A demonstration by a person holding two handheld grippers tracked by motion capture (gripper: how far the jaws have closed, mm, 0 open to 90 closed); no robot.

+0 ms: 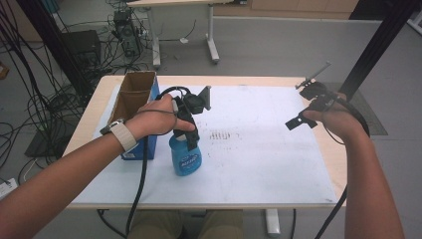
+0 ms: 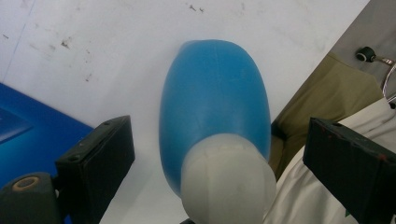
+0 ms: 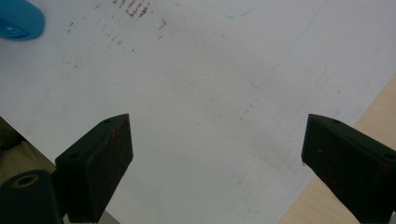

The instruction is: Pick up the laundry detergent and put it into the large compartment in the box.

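One blue bottle [image 2: 215, 107] stands between the released left gripper [image 2: 219, 154]; the right gripper [image 3: 217, 149] gapes over bare mat, and one box [image 1: 134, 99] sits beside the left.

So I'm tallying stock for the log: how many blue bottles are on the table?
1. The blue bottle stands upright on the white mat beside the cardboard box, under the open left gripper. The box's inside isn't fully visible, so more may be hidden.

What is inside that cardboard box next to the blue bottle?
The box stands open-topped; bare brown inner walls show. Its bottom is hidden by the walls and the left hand, so contents cannot be told.
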